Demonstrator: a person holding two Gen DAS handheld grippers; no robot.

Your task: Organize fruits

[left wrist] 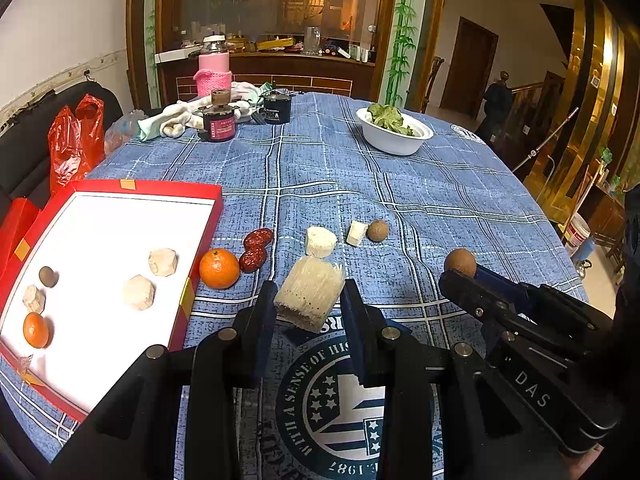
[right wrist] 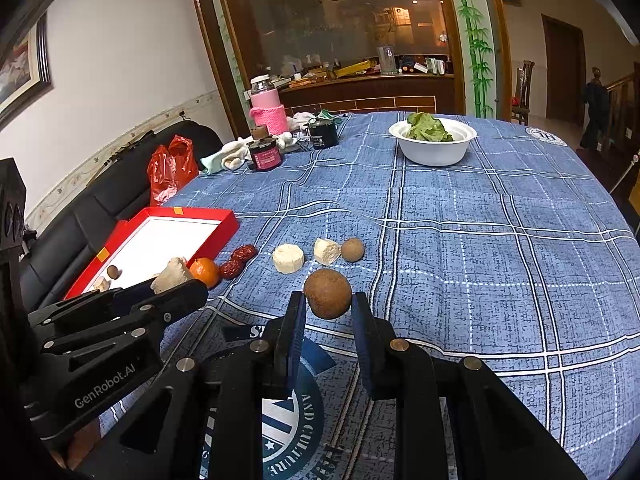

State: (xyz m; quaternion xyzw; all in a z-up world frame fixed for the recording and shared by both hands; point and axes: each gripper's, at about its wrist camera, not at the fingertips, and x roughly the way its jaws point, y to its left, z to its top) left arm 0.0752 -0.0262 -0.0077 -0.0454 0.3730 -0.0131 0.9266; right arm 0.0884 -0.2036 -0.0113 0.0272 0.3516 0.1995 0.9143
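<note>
My left gripper (left wrist: 310, 298) is shut on a pale fibrous chunk (left wrist: 308, 292), held just above the blue checked cloth. To its right, my right gripper (right wrist: 329, 300) is shut on a brown round fruit (right wrist: 328, 292), also seen from the left wrist (left wrist: 460, 262). A red box (left wrist: 176, 189) with a white floor lies at the left and holds several pale chunks, a small brown fruit (left wrist: 47, 276) and an orange (left wrist: 36, 330). On the cloth beyond my fingers lie a tangerine (left wrist: 219, 268), two red dates (left wrist: 256, 249), two pale chunks (left wrist: 320, 241) and another brown fruit (left wrist: 377, 230).
A white bowl of green leaves (left wrist: 394, 138) stands at the far right of the table. At the far left edge are dark jars (left wrist: 219, 122), a pink-sleeved bottle (left wrist: 214, 68) and crumpled cloths. A red plastic bag (left wrist: 74, 140) rests on a black sofa.
</note>
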